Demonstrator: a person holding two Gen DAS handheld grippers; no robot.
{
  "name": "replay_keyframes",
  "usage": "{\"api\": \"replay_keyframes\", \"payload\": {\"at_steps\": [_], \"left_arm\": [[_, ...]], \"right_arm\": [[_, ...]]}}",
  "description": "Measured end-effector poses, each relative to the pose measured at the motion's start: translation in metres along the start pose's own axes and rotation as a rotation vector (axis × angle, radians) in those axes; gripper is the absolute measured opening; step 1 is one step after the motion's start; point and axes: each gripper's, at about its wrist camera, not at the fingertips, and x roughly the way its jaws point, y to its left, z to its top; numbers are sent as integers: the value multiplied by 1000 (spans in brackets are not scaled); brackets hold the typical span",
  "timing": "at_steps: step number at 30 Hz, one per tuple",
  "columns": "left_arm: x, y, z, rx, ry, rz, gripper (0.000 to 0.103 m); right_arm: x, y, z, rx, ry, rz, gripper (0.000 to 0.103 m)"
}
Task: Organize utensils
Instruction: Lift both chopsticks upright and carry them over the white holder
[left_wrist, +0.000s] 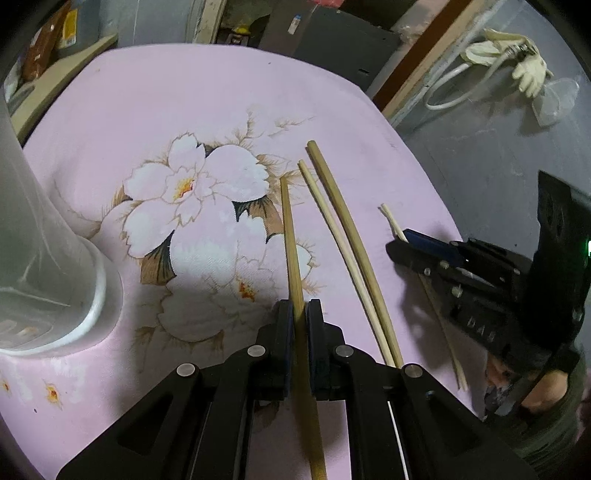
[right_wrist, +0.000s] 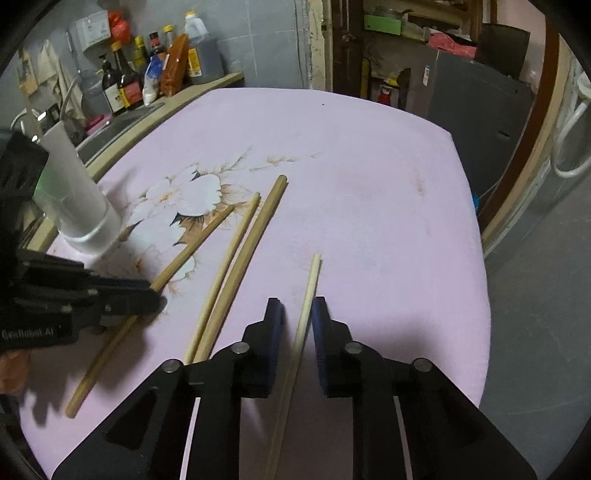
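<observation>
left wrist: fingers pinch chopstick.

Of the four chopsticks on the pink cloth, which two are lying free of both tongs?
The touching pair in the middle: the thin pale chopstick and the thicker tan chopstick. Each outer stick runs between a pair of tongs.
</observation>
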Motion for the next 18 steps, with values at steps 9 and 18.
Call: {"api": "replay_keyframes", "payload": {"at_steps": [9, 18], "left_arm": [[-27, -22, -29, 101, -178, -22, 4], [-93, -29, -66, 127, -544, 4, 4]], "right_arm": [[-36, -5, -22, 148, -149, 107, 3], [-115, 38, -46, 161, -589, 178, 3]]}}
